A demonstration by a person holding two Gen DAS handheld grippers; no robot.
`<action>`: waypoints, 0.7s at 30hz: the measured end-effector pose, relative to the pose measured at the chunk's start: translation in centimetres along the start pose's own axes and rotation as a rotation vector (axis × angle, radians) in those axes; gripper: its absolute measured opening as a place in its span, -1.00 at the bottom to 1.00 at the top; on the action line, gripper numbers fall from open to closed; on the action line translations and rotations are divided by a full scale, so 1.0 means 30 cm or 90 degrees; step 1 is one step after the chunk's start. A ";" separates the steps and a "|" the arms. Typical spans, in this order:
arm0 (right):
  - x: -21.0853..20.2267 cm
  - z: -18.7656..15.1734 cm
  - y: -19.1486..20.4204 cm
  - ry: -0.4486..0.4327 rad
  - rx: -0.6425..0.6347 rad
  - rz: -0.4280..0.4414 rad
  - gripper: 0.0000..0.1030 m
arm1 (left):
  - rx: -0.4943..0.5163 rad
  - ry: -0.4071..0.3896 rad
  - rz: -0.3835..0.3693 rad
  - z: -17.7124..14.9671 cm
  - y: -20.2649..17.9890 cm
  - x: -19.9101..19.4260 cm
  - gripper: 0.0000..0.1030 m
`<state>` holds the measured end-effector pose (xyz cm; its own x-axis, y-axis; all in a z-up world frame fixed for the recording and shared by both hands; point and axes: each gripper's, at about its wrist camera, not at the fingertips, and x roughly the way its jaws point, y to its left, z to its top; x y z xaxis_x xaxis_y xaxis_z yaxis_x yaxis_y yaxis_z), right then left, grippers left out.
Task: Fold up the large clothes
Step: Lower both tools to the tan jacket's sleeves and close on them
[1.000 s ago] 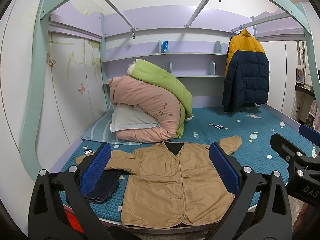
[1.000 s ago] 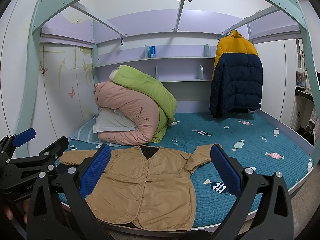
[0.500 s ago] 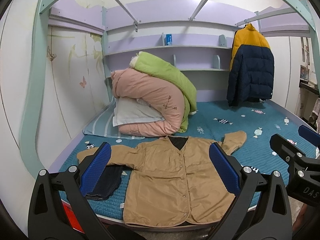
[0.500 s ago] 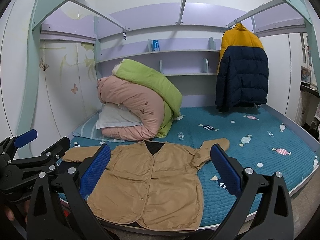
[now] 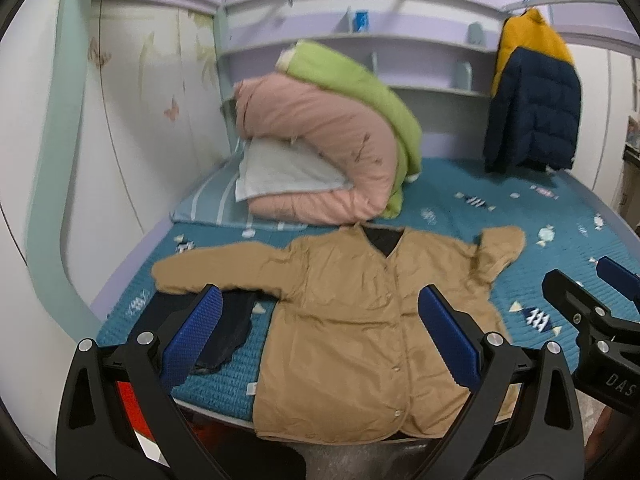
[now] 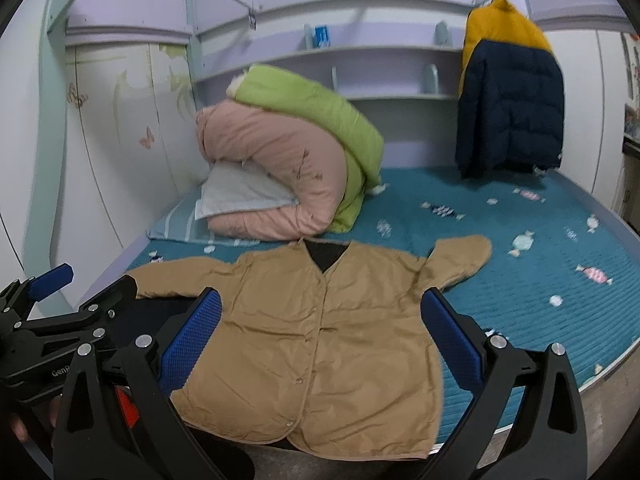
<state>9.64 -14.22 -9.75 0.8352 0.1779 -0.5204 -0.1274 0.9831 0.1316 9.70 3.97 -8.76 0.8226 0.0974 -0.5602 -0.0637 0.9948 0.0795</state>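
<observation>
At nine o'clock a dark folded garment (image 5: 224,328) lies on the quilted teal bedspread (image 5: 560,208). The left gripper (image 5: 320,336) hovers with its ribbed blue pads spread wide, holding nothing. At centre the tan jacket (image 5: 360,320), crinkled and snap-buttoned, lies flat, its hem overhanging the bed edge at six o'clock. The right gripper (image 6: 324,336) is likewise spread, empty. At one o'clock hangs a puffy yellow-and-navy coat (image 6: 508,96).

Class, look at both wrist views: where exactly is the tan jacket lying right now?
The tan jacket lies spread flat, front up, at the near edge of the teal mattress, in front of the rolled pink quilt, with dark folded clothing under its left-side sleeve.
</observation>
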 end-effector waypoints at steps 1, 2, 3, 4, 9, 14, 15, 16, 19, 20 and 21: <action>0.032 -0.004 0.008 0.009 -0.002 0.002 0.86 | -0.002 0.011 0.006 -0.003 0.008 0.030 0.90; 0.057 -0.007 0.014 0.016 -0.003 0.003 0.86 | -0.005 0.026 0.014 -0.009 0.028 0.070 0.90; 0.095 -0.009 0.024 0.026 -0.006 0.006 0.86 | -0.009 0.036 0.020 -0.016 0.042 0.101 0.91; 0.133 -0.012 0.036 0.035 -0.010 0.008 0.86 | -0.011 0.045 0.024 -0.018 0.052 0.124 0.90; 0.307 -0.016 0.081 0.078 -0.019 0.026 0.86 | -0.013 0.090 0.058 -0.036 0.144 0.294 0.90; 0.494 -0.011 0.130 0.098 -0.035 0.039 0.86 | -0.063 0.159 0.058 -0.058 0.326 0.515 0.90; 0.532 -0.013 0.140 0.099 -0.036 0.040 0.86 | -0.079 0.171 0.056 -0.065 0.380 0.567 0.90; 0.570 -0.014 0.147 0.106 -0.037 0.040 0.86 | -0.100 0.188 0.057 -0.075 0.444 0.624 0.90; 0.680 -0.021 0.166 0.124 -0.034 0.050 0.86 | -0.195 0.232 0.040 -0.103 0.655 0.781 0.90; 0.717 -0.025 0.175 0.133 -0.038 0.050 0.86 | -0.224 0.246 0.042 -0.116 0.721 0.822 0.90; 0.747 -0.027 0.186 0.137 -0.041 0.052 0.86 | -0.260 0.257 0.042 -0.128 0.797 0.874 0.90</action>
<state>27.20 -4.71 -21.37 0.6887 0.2560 -0.6784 -0.2295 0.9645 0.1310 27.58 30.44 -24.73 0.5338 0.0829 -0.8416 -0.3862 0.9093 -0.1553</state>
